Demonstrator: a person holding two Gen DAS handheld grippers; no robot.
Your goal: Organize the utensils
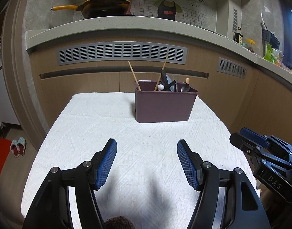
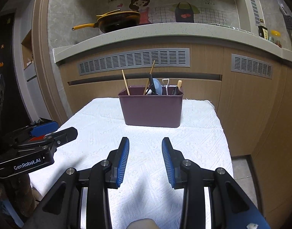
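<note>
We hold left gripper (image 1: 147, 164) and right gripper (image 2: 145, 161) open, empty. Risk: knocking bin (image 1: 164, 105), spilling chopsticks (image 1: 134, 75), if we approach carelessly.

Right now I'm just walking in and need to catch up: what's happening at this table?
A person holds a gripper in each hand over a white cloth. The left gripper and right gripper are both open, empty, and hover short of the purple caddy. The chopsticks, spoons and other utensils already stand inside it. None lie on the cloth.

White-clothed table (image 1: 107, 133) bears maroon utensil bin (image 1: 165, 106)
</note>
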